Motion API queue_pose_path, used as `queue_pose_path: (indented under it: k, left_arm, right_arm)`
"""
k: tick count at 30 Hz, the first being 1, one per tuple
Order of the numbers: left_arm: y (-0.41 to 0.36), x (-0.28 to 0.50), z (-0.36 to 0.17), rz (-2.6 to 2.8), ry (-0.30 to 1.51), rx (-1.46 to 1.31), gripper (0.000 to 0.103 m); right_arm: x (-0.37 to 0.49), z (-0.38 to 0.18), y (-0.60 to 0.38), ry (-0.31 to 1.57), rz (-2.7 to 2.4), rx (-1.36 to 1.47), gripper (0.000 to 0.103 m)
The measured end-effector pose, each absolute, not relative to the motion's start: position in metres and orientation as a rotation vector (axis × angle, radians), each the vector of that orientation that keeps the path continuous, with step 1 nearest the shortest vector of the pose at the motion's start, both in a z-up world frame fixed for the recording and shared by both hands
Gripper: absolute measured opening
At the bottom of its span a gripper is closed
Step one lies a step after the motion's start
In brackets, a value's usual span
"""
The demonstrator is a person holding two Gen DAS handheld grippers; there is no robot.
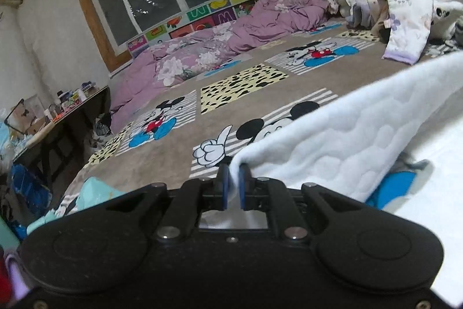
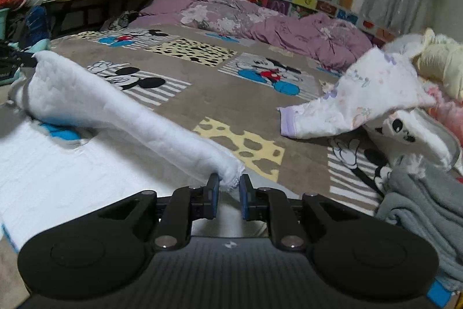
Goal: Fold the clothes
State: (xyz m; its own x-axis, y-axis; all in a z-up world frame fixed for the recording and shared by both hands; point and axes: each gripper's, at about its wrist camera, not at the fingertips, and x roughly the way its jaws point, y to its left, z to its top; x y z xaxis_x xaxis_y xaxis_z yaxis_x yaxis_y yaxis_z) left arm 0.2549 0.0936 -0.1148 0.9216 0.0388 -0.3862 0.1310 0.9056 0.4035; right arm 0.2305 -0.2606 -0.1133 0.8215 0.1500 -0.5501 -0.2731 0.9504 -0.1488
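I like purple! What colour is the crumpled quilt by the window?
Purple quilt with pale flowers, clearest in the right wrist view.

R gripper [image 2: 229, 184] pinches corner of white quilted cloth [image 2: 121, 109]; raised edge runs up-left, rest lies flat below. Cartoon-print bed cover [image 2: 231, 103] underneath. Floral white garment [image 2: 353, 103] to right, grey fabric [image 2: 419, 199] near right, purple duvet [image 2: 260, 22] at back.
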Motion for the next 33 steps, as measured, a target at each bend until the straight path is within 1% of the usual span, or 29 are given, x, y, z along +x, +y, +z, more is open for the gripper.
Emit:
queue_pose_path:
  k: [3, 10, 19, 20, 21, 23, 25, 28, 30, 33]
  left_arm:
    - [0.093, 0.268, -0.117, -0.057, 0.395, 0.457, 0.006]
    - [0.087, 0.292, -0.127, -0.064, 0.398, 0.546, 0.006]
    - [0.086, 0.311, -0.138, -0.038, 0.400, 0.578, 0.007]
    - [0.085, 0.312, -0.139, -0.028, 0.400, 0.590, 0.010]
    - [0.084, 0.312, -0.140, -0.018, 0.400, 0.601, 0.015]
    - [0.087, 0.313, -0.139, 0.003, 0.400, 0.601, 0.018]
    - [0.089, 0.313, -0.138, 0.015, 0.400, 0.595, 0.026]
    - [0.090, 0.309, -0.134, 0.013, 0.398, 0.578, 0.027]
    - [0.091, 0.307, -0.132, 0.011, 0.397, 0.566, 0.027]
    - [0.091, 0.304, -0.128, -0.007, 0.395, 0.543, 0.027]
  right_arm:
    - [0.248, -0.119, -0.265, 0.593, 0.225, -0.171, 0.017]
    - [0.274, -0.131, -0.262, 0.635, 0.222, -0.164, 0.017]
    - [0.287, -0.142, -0.263, 0.659, 0.184, -0.140, 0.018]
    - [0.287, -0.142, -0.263, 0.654, 0.173, -0.136, 0.023]
    - [0.287, -0.141, -0.263, 0.652, 0.162, -0.129, 0.029]
    - [0.285, -0.139, -0.266, 0.644, 0.146, -0.102, 0.038]
    - [0.282, -0.137, -0.271, 0.636, 0.133, -0.070, 0.040]
    - [0.276, -0.134, -0.285, 0.626, 0.109, 0.001, 0.045]
    - [0.271, -0.133, -0.294, 0.619, 0.092, 0.048, 0.052]
    - [0.265, -0.130, -0.308, 0.608, 0.068, 0.119, 0.053]
